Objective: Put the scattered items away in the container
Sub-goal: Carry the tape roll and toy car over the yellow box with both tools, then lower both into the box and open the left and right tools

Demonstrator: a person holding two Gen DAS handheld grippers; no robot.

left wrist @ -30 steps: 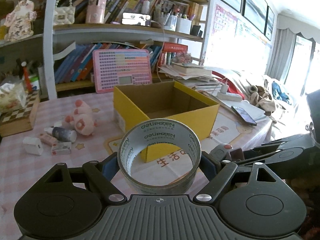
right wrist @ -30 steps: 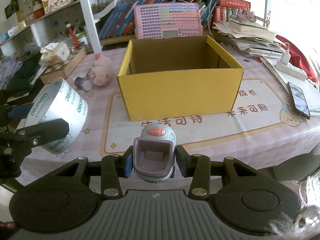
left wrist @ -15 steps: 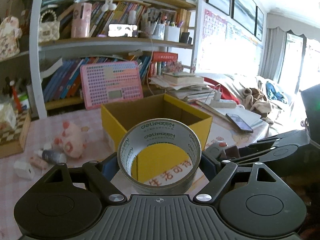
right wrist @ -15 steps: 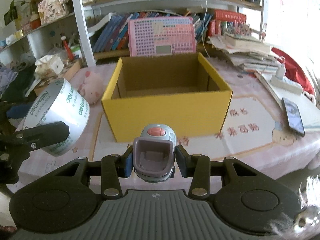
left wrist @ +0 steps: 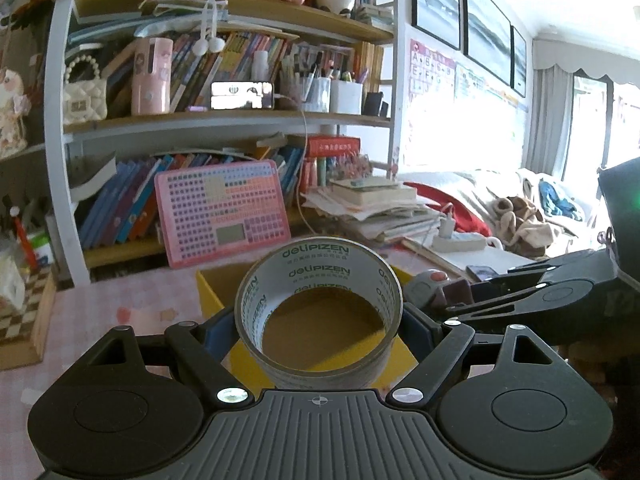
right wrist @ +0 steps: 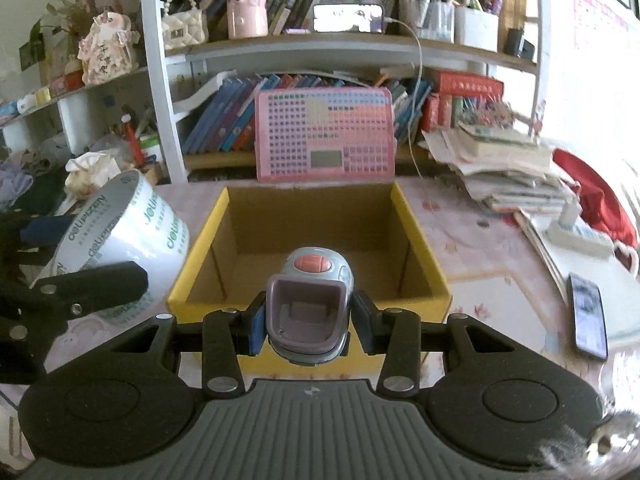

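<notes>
My left gripper point(left wrist: 318, 330) is shut on a roll of clear tape point(left wrist: 318, 280) printed with green letters, held above the near left part of the yellow cardboard box point(left wrist: 208, 292). The tape also shows in the right wrist view point(right wrist: 120, 236), at the box's left wall. My right gripper point(right wrist: 307, 322) is shut on a small grey and purple gadget point(right wrist: 310, 304) with a pink button, held over the near wall of the open, empty box point(right wrist: 424, 240). The gadget shows in the left wrist view point(left wrist: 434, 286) too.
A pink keyboard toy point(right wrist: 324, 136) leans on the bookshelf behind the box. A stack of papers and books point(right wrist: 504, 168) lies to the right, with a phone point(right wrist: 588, 312) near the table's right edge. A checkered box point(left wrist: 24, 320) stands far left.
Both grippers have risen and moved forward over the box with their loads. The box now lies below them, and the pig toy and small items on the left have dropped out of view.
</notes>
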